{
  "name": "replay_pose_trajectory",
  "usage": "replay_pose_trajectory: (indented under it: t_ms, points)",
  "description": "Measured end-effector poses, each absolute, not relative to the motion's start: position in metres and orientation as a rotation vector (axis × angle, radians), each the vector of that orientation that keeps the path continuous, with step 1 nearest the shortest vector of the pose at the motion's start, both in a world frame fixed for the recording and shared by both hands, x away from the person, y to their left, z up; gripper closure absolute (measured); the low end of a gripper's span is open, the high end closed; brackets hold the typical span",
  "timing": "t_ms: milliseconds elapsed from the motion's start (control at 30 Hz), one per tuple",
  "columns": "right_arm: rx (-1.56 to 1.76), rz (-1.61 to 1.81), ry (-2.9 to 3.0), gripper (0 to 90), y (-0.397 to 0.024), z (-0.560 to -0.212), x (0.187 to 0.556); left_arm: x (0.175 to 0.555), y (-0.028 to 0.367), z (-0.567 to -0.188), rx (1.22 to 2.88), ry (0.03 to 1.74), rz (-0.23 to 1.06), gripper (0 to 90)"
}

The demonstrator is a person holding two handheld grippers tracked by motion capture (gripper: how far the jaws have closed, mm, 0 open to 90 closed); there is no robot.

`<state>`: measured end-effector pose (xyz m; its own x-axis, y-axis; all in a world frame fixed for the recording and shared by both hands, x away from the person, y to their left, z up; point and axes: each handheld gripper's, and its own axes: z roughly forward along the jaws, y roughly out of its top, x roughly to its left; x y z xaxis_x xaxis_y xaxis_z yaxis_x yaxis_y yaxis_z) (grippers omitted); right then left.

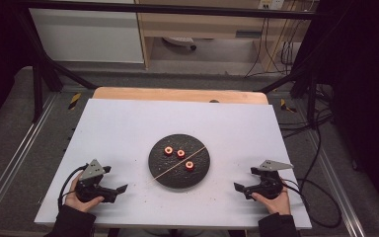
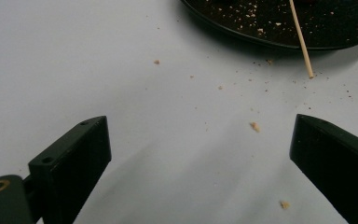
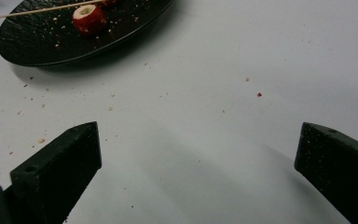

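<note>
A round black plate (image 1: 164, 173) lies in the middle of the white table (image 1: 128, 123). Three small red cored fruit pieces sit on it, the nearest one (image 1: 189, 165) right of centre. A thin wooden skewer (image 1: 165, 171) lies slantwise across the plate, its tip past the near left rim. My left gripper (image 1: 116, 178) rests on the table left of the plate, open, nothing between its jaws. My right gripper (image 1: 245, 178) rests to the plate's right, also open and empty. The left gripper view has the plate rim (image 2: 242, 32) and the skewer end (image 2: 303, 46). The right gripper view has the plate (image 3: 37, 42) and a red piece (image 3: 89, 19).
Crumbs are scattered on the white surface around the plate's near edge (image 2: 254, 126). A wooden board edge (image 1: 177, 95) runs along the table's far side. Black frame bars and cables stand beyond and to the right (image 1: 301, 79).
</note>
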<state>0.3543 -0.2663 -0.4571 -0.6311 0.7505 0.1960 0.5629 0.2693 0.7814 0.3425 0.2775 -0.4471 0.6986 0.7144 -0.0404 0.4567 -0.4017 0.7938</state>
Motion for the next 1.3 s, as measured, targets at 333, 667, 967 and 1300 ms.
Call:
replay_pose_trajectory:
  t_ms: [333,667,967,1300]
  points:
    - [1.225,1.305,2.322,1.2,-0.267,-0.456,0.353,0.341,0.270,-0.444,2.075,0.881,0.392,3.6]
    - [1.228,1.307,2.319,0.9,-0.266,-0.457,0.354,0.340,0.265,-0.440,2.078,0.883,0.394,3.2]
    - [1.229,1.301,2.323,0.6,-0.266,-0.457,0.354,0.340,0.257,-0.437,2.093,0.886,0.388,3.7]
    - [1.230,1.294,2.322,0.6,-0.266,-0.457,0.354,0.341,0.246,-0.432,2.106,0.880,0.376,4.7]
